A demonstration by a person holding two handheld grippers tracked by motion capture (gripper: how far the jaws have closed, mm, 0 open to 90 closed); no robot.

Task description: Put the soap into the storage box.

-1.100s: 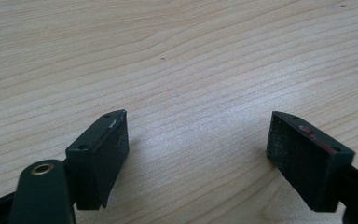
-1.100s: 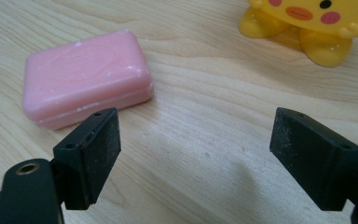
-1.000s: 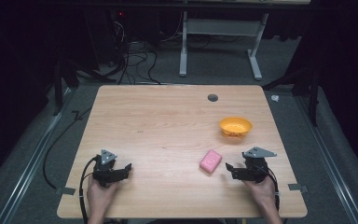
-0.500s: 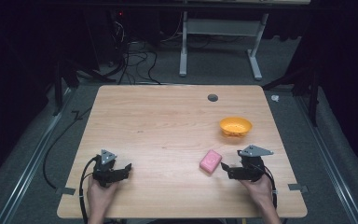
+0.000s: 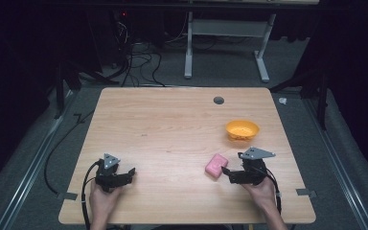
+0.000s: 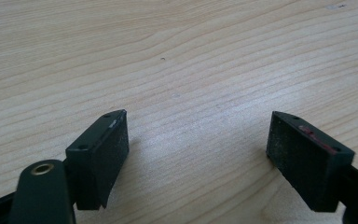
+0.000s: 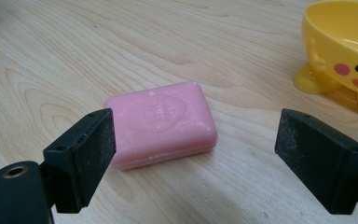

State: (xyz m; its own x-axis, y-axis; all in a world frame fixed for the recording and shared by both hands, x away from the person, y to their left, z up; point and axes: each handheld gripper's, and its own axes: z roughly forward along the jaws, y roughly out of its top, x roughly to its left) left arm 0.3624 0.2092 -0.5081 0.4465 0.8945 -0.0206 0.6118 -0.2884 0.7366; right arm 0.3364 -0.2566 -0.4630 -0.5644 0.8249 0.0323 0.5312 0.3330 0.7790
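A pink bar of soap [image 5: 216, 165] [image 7: 161, 122] lies flat on the wooden table [image 5: 163, 129], right of centre near the front. My right gripper [image 5: 225, 170] [image 7: 193, 158] is open and points at the soap from just to its right, the jaws wide apart with the bar just ahead of them. A yellow duck-faced bowl [image 5: 242, 130] [image 7: 345, 51] stands behind the soap to the right. My left gripper [image 5: 130, 172] [image 6: 198, 154] rests open near the table's front left, with bare wood between its jaws.
A small dark hole [image 5: 218, 100] sits in the tabletop near the far edge. Cables and a white desk frame [image 5: 227, 43] lie on the floor beyond the table. Black cables trail from both grippers off the front edge.
My right gripper has moved left toward the soap, closing the gap to it. The left gripper, the soap and the bowl have stayed put.
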